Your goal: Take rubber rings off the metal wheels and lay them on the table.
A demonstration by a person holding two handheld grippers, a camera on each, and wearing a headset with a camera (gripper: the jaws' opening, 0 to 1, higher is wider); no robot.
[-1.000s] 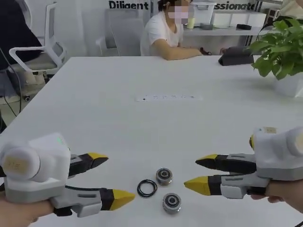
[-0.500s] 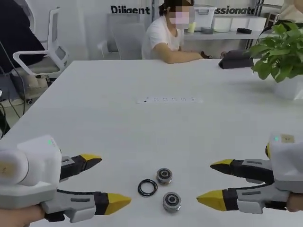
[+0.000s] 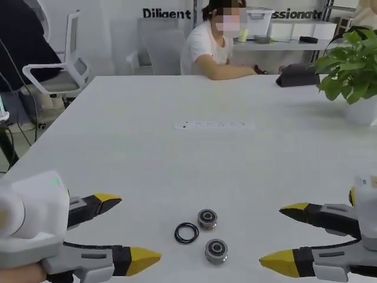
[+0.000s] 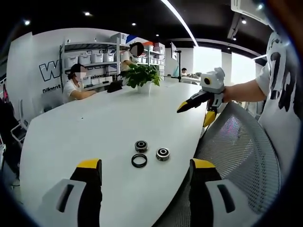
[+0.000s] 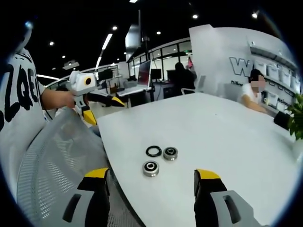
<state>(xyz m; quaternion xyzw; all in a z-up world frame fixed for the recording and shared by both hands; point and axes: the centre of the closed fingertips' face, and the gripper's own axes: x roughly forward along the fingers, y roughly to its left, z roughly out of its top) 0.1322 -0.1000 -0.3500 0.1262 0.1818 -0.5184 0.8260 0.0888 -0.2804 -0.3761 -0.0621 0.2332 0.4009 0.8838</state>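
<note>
Two small metal wheels lie on the white table near its front edge: one (image 3: 207,219) farther, one (image 3: 216,250) nearer. A black rubber ring (image 3: 186,232) lies flat just left of them. The left gripper view shows the same ring (image 4: 139,161) and wheels (image 4: 141,145) (image 4: 163,153); in the right gripper view the ring (image 5: 153,151) sits beside the wheels (image 5: 170,152) (image 5: 151,168). My left gripper (image 3: 131,227) is open at the lower left, well apart from the ring. My right gripper (image 3: 287,236) is open at the lower right, holding nothing.
A potted green plant (image 3: 351,71) stands at the table's far right. A seated person (image 3: 215,41) leans on the far edge, beside a dark case (image 3: 300,75). A small strip of parts (image 3: 212,125) lies mid-table. A white chair (image 3: 56,65) stands at the far left.
Both grippers have drawn back and outward from the wheels and ring, toward the picture's lower corners. The ring and wheels stay put; the head view has tilted slightly.
</note>
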